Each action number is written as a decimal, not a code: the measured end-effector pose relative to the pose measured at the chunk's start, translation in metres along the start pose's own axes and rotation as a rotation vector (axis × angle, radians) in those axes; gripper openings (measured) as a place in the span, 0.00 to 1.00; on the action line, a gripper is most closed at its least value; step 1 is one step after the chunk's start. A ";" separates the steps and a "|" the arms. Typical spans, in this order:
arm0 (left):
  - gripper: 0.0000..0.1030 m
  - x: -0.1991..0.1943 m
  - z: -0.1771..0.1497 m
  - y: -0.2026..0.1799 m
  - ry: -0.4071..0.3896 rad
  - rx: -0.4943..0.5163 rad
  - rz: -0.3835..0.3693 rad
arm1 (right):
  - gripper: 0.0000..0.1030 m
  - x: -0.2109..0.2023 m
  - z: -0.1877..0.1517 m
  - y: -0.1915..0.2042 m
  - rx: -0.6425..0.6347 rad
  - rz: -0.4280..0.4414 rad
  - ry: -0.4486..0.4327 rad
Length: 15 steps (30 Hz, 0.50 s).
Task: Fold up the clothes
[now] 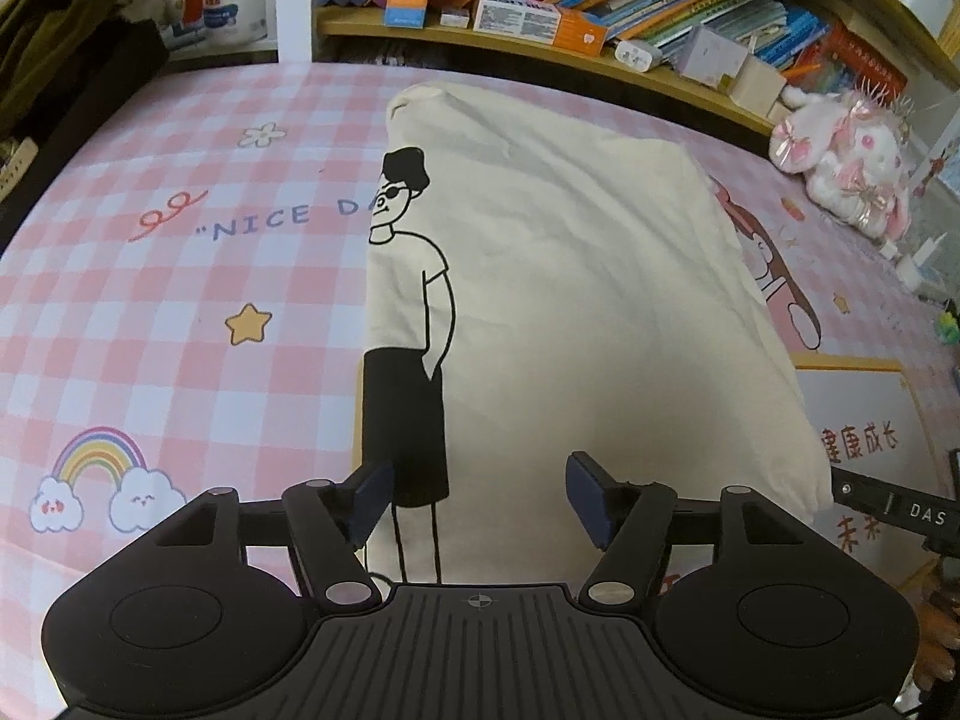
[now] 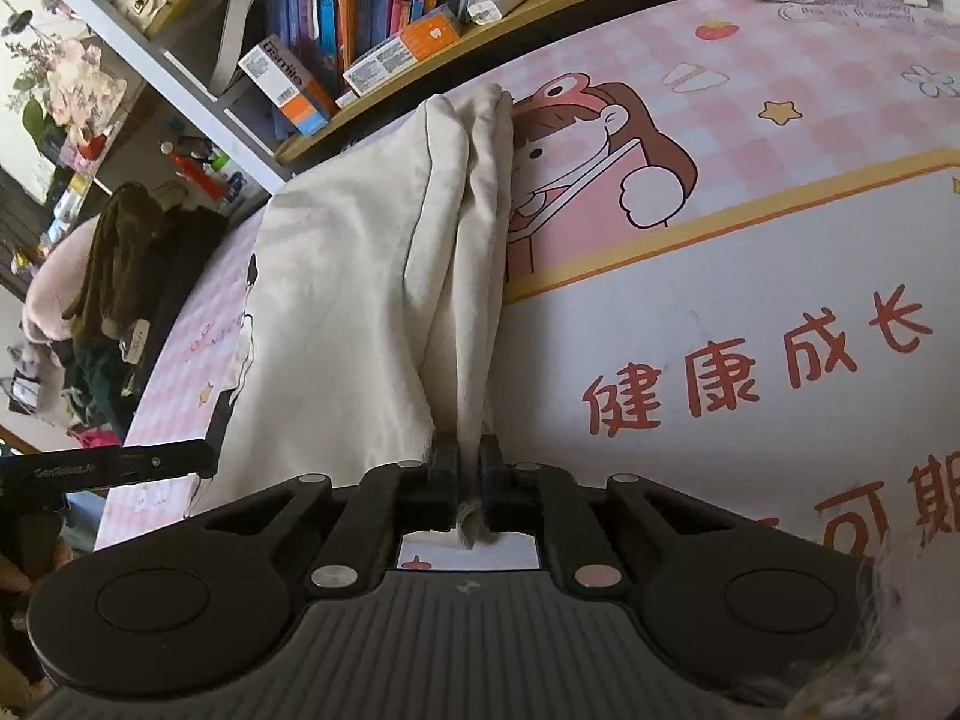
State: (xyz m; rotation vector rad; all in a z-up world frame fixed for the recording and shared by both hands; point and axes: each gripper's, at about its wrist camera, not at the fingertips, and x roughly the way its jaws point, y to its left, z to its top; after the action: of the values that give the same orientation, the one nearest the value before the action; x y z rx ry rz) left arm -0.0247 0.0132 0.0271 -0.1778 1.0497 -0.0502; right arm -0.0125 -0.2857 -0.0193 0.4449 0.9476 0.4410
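Observation:
A cream T-shirt [image 1: 570, 276] with a black line drawing of a standing figure lies partly folded on the pink checked bedsheet [image 1: 180, 312]. My left gripper [image 1: 477, 495] hovers open over the shirt's near edge, nothing between its blue pads. In the right wrist view the same T-shirt [image 2: 342, 300] runs away from me, and my right gripper [image 2: 468, 468] is shut on its bunched right edge, with a tuft of cloth sticking out behind the fingers. The left gripper's tip [image 2: 162, 459] shows at the left of that view.
A wooden bookshelf [image 1: 540, 48] full of books and boxes runs along the bed's far side. A white and pink plush toy [image 1: 840, 150] sits at the far right. Dark clothes [image 2: 120, 276] are piled at the bed's left end. The sheet's printed panel [image 2: 750, 360] lies right of the shirt.

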 end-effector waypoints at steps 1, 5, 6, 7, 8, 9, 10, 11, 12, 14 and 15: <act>0.64 0.000 0.001 -0.001 0.003 0.005 0.005 | 0.06 0.000 0.000 -0.001 0.002 0.002 -0.003; 0.64 0.002 0.003 -0.007 0.013 0.024 0.027 | 0.06 0.000 -0.001 -0.003 0.014 0.017 -0.012; 0.64 0.002 0.004 -0.008 0.016 0.029 0.032 | 0.06 0.000 -0.001 -0.004 0.017 0.020 -0.013; 0.65 0.002 0.005 -0.009 0.018 0.034 0.037 | 0.06 0.000 -0.002 -0.005 0.019 0.023 -0.013; 0.65 0.003 0.005 -0.011 0.021 0.039 0.043 | 0.06 -0.001 -0.002 -0.005 0.020 0.026 -0.014; 0.65 0.003 0.006 -0.011 0.022 0.039 0.046 | 0.06 -0.001 -0.002 -0.005 0.021 0.028 -0.015; 0.65 0.004 0.006 -0.011 0.023 0.040 0.049 | 0.06 -0.001 -0.002 -0.005 0.023 0.030 -0.016; 0.66 0.004 0.006 -0.012 0.023 0.041 0.051 | 0.06 -0.001 -0.003 -0.006 0.025 0.031 -0.017; 0.66 0.005 0.007 -0.012 0.024 0.041 0.054 | 0.06 -0.001 -0.003 -0.006 0.026 0.033 -0.017; 0.67 0.007 0.008 -0.013 0.027 0.042 0.059 | 0.06 -0.001 -0.003 -0.006 0.027 0.034 -0.017; 0.67 0.008 0.008 -0.013 0.029 0.042 0.060 | 0.06 -0.001 -0.003 -0.006 0.028 0.035 -0.017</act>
State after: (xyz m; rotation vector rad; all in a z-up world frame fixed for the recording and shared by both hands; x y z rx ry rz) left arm -0.0134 0.0004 0.0266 -0.1076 1.0815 -0.0208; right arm -0.0145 -0.2912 -0.0234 0.4905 0.9313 0.4556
